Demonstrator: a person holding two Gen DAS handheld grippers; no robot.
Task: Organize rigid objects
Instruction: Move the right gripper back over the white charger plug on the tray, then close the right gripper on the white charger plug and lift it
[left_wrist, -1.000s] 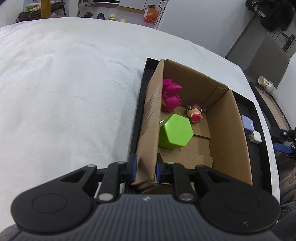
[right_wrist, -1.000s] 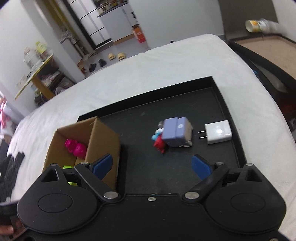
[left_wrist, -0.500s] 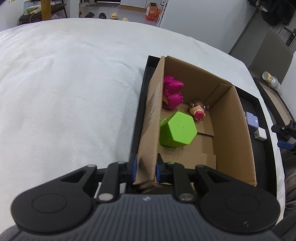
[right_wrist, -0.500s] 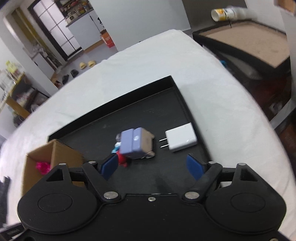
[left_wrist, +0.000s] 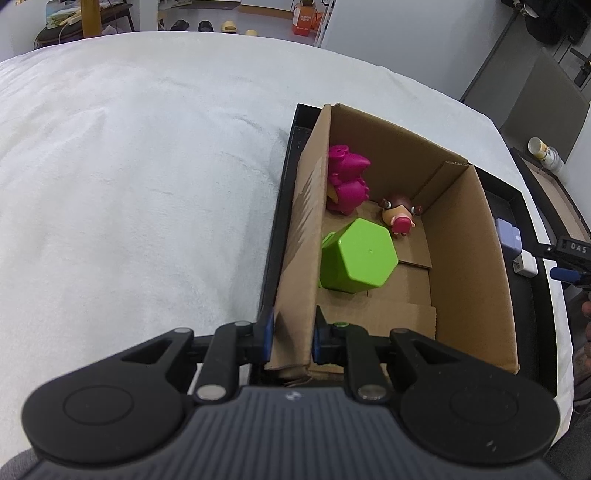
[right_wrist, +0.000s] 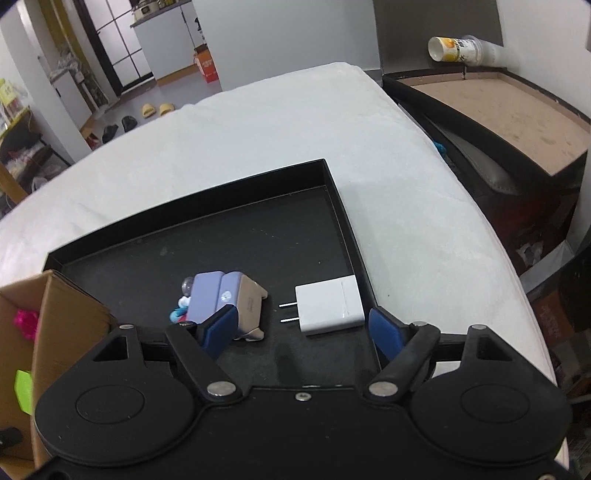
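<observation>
1. Left gripper (left_wrist: 291, 338), lower centre of frame, pinching the near wall of the open brown cardboard box (left_wrist: 469, 266).
2. Inside, centre frame: green hexagonal plastic block (left_wrist: 358, 256), magenta figurine (left_wrist: 345, 179), small doll (left_wrist: 399, 216).
3. Right gripper (right_wrist: 301, 326) spread wide above the black tray (right_wrist: 258, 236), white plug adapter (right_wrist: 328, 304) between its fingers, lavender toy (right_wrist: 221, 297) at the left finger.
</observation>
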